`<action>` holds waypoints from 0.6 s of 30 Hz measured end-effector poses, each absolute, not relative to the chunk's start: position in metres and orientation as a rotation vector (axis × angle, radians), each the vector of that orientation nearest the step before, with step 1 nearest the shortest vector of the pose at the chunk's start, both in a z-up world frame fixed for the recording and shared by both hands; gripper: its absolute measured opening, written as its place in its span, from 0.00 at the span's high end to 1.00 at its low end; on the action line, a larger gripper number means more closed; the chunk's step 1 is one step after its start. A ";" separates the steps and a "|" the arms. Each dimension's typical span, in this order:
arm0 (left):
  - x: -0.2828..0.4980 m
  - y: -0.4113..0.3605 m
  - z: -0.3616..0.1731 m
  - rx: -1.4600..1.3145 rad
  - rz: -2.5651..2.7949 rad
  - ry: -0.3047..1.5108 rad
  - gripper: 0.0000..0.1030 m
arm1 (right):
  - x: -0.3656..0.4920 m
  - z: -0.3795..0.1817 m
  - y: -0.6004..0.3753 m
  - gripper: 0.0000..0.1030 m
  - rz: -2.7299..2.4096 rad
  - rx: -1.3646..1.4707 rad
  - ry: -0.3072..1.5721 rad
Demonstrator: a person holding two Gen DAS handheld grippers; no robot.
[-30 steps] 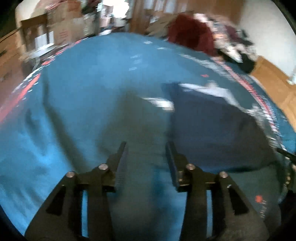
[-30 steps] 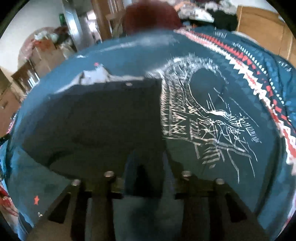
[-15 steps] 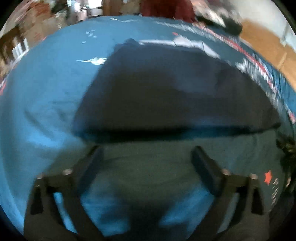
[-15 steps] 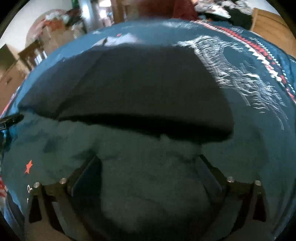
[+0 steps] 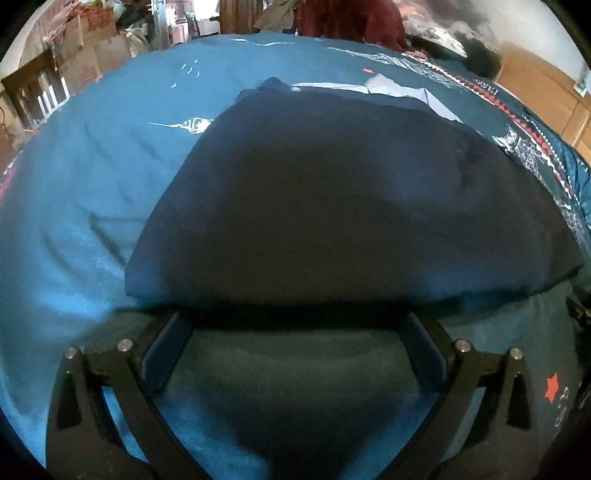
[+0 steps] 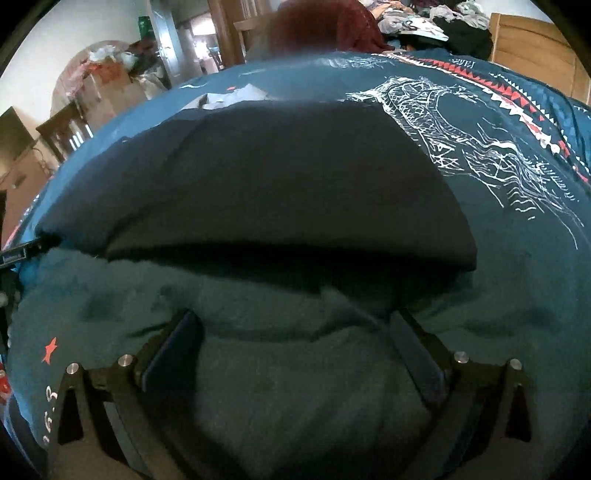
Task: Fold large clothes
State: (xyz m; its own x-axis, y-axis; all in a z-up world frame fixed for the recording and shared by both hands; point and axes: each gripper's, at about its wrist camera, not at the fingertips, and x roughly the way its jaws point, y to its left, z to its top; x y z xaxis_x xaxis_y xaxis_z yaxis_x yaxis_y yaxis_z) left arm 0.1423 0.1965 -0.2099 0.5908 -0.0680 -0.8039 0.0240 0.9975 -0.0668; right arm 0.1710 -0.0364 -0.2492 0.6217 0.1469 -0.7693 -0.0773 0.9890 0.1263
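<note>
Left gripper: jaws spread wide, tips at the near hem of the folded navy garment, which lies just ahead on the teal bedspread. Right gripper: jaws likewise spread, empty; garment ahead, white print front-right.

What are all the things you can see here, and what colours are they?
Folded garment: one, dark navy, lying on the bedspread.
Bedspread: one, teal blue with white drawings and a red and white border, under everything.
Cardboard boxes: a few, brown, far left background.
Clothes pile: one heap, mixed colours, far end.
Left gripper: one, black, open, at the garment's near edge.
Right gripper: one, black, open, on the bedspread.
</note>
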 end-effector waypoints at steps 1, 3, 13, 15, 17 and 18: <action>0.142 0.195 -0.210 -0.041 -0.050 0.934 0.00 | 0.170 -0.249 -0.035 0.00 0.126 0.079 0.885; 0.141 0.196 -0.209 -0.045 -0.052 0.931 0.00 | 0.169 -0.249 -0.035 0.00 0.124 0.076 0.879; 0.140 0.199 -0.209 -0.067 -0.067 0.928 0.00 | 0.170 -0.250 -0.034 0.00 0.119 0.062 0.884; 0.139 0.200 -0.208 -0.072 -0.070 0.926 0.00 | 0.171 -0.250 -0.034 0.00 0.119 0.062 0.885; 0.139 0.200 -0.208 -0.072 -0.071 0.928 0.00 | 0.171 -0.250 -0.034 0.00 0.119 0.062 0.885; 0.139 0.200 -0.208 -0.073 -0.072 0.929 0.00 | 0.171 -0.250 -0.034 0.00 0.121 0.063 0.886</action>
State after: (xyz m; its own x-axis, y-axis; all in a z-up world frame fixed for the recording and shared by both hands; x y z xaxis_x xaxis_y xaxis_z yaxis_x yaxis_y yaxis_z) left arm 0.1390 0.2000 -0.2081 0.5966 -0.0932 -0.7971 0.0306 0.9952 -0.0935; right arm 0.1709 -0.0342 -0.2502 0.6261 0.1314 -0.7686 -0.0790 0.9913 0.1052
